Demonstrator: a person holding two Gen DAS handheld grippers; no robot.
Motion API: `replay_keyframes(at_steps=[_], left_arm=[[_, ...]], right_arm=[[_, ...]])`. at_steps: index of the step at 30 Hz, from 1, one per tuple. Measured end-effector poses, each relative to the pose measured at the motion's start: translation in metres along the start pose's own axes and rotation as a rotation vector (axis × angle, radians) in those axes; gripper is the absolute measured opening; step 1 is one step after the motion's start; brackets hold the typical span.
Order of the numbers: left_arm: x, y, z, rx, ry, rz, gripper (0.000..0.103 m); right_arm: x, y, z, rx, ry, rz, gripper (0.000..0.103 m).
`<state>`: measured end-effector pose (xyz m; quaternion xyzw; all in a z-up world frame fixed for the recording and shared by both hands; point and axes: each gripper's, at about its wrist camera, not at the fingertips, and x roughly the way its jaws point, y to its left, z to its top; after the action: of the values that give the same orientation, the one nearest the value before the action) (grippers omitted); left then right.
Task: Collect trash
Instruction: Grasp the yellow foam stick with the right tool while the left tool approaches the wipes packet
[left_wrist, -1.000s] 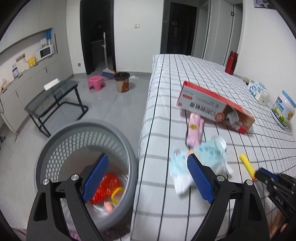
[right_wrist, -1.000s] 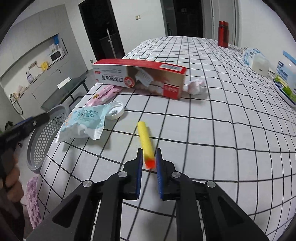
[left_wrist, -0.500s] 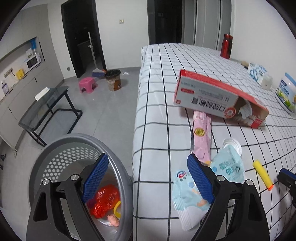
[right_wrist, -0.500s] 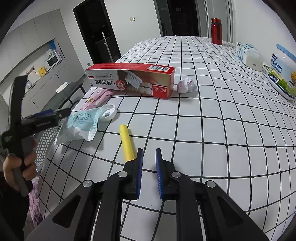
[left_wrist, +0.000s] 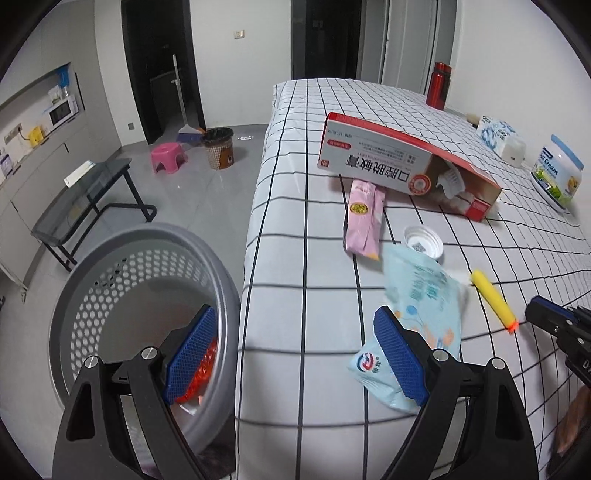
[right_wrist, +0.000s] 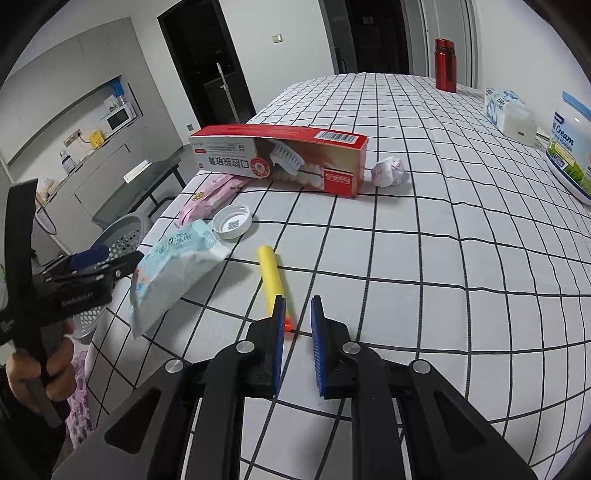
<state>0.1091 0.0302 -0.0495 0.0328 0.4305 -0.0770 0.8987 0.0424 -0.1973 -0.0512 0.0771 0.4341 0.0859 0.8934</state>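
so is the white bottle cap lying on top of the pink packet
No, the white cap lies on the checked cloth beside the pink packet, not on it.

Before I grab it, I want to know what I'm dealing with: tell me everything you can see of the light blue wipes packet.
The light blue wipes packet is a soft, crinkled plastic pouch with printed characters and a round logo. It looks limp and flattish, lying on the checked tablecloth near the table's edge, above the grey basket. The white cap and pink packet lie close by. The left tongs stand open beside it.
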Motion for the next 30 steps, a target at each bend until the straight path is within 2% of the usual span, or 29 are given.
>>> replay_keyframes(at_steps=[5, 8, 20, 27, 29, 30], left_arm=[[-0.006, 0.001, -0.007, -0.033, 0.003, -0.014, 0.085], [-0.01, -0.001, -0.009, -0.036, -0.009, -0.007, 0.085], [-0.028, 0.005, -0.008, -0.059, -0.058, 0.013, 0.085], [-0.033, 0.006, -0.011, -0.077, -0.061, -0.002, 0.085], [-0.035, 0.004, -0.011, -0.077, -0.062, -0.005, 0.085], [-0.036, 0.003, -0.012, -0.076, -0.063, -0.006, 0.085]], right_arm=[[0.006, 0.005, 0.001, -0.03, 0.017, 0.007, 0.014], [0.012, 0.009, 0.003, -0.048, 0.036, 0.01, 0.019], [0.037, 0.021, 0.015, -0.117, 0.074, -0.024, 0.019], [0.045, 0.036, 0.016, -0.198, 0.058, -0.094, 0.019], [0.045, 0.04, 0.015, -0.221, 0.05, -0.104, 0.012], [0.045, 0.04, 0.015, -0.221, 0.047, -0.102, 0.012]])
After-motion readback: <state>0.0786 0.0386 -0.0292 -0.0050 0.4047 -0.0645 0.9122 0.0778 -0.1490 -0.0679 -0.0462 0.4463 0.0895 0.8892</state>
